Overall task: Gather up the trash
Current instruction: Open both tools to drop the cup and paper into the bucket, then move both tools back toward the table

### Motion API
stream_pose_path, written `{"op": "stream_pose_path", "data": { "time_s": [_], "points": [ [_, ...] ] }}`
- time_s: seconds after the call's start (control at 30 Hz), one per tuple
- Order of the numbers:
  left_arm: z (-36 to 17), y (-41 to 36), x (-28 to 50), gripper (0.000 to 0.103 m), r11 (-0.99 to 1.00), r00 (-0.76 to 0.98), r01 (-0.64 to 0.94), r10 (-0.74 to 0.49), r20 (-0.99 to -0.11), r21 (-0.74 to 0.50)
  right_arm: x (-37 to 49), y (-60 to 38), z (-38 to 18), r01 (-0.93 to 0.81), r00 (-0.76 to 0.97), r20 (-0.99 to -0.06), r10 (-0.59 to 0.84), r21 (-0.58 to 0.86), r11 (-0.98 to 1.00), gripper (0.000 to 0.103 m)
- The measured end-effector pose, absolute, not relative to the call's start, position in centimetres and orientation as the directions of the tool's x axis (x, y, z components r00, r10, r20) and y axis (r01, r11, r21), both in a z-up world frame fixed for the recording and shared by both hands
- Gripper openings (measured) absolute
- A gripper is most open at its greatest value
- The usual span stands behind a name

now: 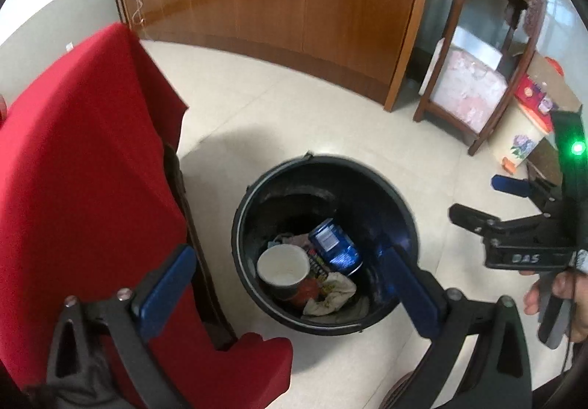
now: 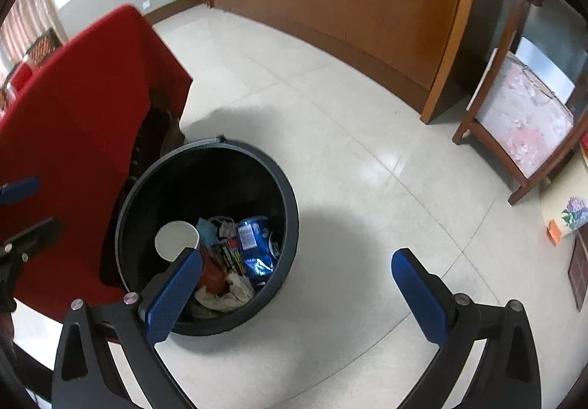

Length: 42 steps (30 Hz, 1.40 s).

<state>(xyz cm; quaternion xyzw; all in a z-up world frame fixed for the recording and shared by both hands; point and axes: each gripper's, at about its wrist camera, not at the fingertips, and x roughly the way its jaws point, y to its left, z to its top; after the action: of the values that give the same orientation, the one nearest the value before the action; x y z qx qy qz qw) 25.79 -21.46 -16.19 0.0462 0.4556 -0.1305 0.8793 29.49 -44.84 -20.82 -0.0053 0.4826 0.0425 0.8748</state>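
Drop step looks done: left gripper (image 1: 290, 284) & right gripper (image 2: 297, 284) both spread wide w/ nothing held; white paper cup (image 1: 283, 266), blue can (image 1: 334, 243) lie in round black plastic bin (image 1: 400, 210); next: fetch more trash.

My left tongs' (image 1: 290, 273) right finger hides part of the round black plastic bin's (image 1: 253, 203) wall; beneath the white paper cup (image 1: 283, 265), crumpled wrappers stay unreadable to me.
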Motion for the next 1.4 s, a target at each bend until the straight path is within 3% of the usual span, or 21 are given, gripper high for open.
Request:
{"op": "stream_pose_path", "data": {
  "time_s": [0.23, 0.93, 1.17, 1.4],
  "points": [
    [-11.5, -20.4, 25.2, 0.103, 0.968, 0.639, 0.249, -0.186, -0.746, -0.028, 28.6, -43.5, -16.2, -0.039, 0.623, -0.781, 0.039, 0.019, 0.999, 0.103],
    [-7.0, -13.6, 22.5, 0.103, 0.989, 0.74, 0.143, -0.123, -0.661, -0.023, 25.5, -35.7, -7.8, -0.153, 0.72, -0.685, 0.108, -0.005, 0.988, 0.103],
    [-4.7, -7.1, 20.5, 0.103, 0.999, 0.796, 0.034, -0.035, -0.604, -0.013, 24.8, -29.3, -4.5, -0.261, 0.759, -0.603, 0.244, 0.061, 0.963, 0.103],
    [-4.3, 3.4, 18.1, 0.103, 0.989, 0.805, -0.147, 0.101, -0.584, -0.031, 25.2, -19.2, -3.8, -0.403, 0.697, -0.647, 0.309, 0.002, 0.915, 0.103]
  ]
}}
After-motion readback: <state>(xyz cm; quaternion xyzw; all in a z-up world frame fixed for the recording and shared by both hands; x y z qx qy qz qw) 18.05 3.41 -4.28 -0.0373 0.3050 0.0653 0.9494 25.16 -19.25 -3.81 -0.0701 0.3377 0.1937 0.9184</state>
